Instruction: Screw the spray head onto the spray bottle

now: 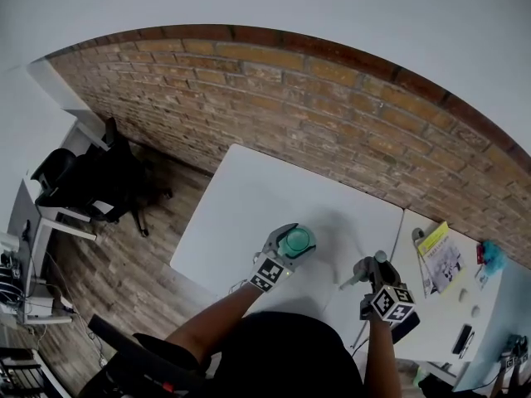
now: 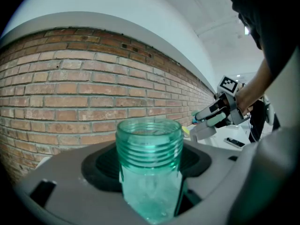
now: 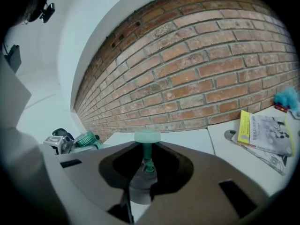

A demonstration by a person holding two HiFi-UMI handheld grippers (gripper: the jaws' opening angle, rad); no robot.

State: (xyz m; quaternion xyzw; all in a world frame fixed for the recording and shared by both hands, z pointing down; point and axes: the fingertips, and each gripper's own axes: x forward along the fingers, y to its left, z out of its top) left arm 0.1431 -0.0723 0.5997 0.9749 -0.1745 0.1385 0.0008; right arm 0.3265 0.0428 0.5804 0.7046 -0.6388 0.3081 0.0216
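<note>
Two parts were held well apart over the desk: left tongs clamped the spray bottle, right tongs clamped the spray head. The next move probably called for seating the head squarely on the open threaded neck.

A yellow booklet lies on a white table; brick wall behind.

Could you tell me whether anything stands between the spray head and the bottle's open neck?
Nothing visible does. The bottle, neck uncapped, sits in the left gripper; the spray head is held in the right gripper off to its side, with only bare white table between them.
</note>
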